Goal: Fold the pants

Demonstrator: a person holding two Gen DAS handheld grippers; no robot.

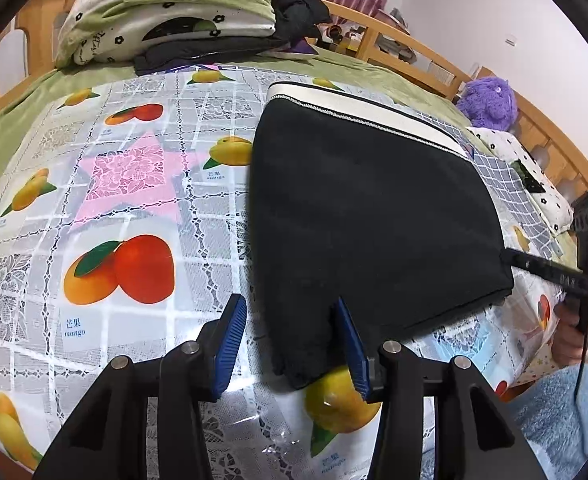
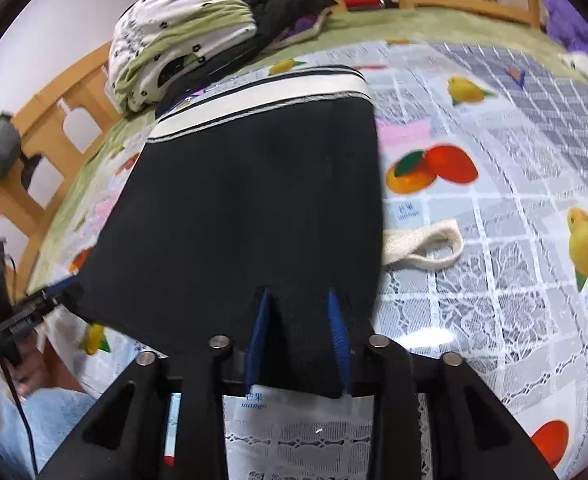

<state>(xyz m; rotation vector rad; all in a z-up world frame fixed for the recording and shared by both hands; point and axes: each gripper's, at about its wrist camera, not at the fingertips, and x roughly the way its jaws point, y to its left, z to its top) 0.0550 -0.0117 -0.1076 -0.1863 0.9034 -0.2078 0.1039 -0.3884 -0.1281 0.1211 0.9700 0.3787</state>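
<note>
- Lying folded on the mango-print tablecloth [image 1: 142, 208], the black pants [image 1: 365, 216] had their white waistband [image 1: 357, 106] at the far end.
- My left gripper [image 1: 290, 344] stood apart, only one pad touching the near corner.
- My right gripper [image 2: 299, 336] straddled the near edge, its jaws loose around the cloth.
- A white drawstring [image 2: 421, 246] stuck out beside the pants.

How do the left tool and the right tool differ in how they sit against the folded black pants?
The left tool sits at the corner of the pants, with only one blue pad on the cloth, the other over bare tablecloth. The right tool straddles the near edge, cloth bunched between both pads. Both point downward with jaws partly apart; neither visibly pinches.
</note>
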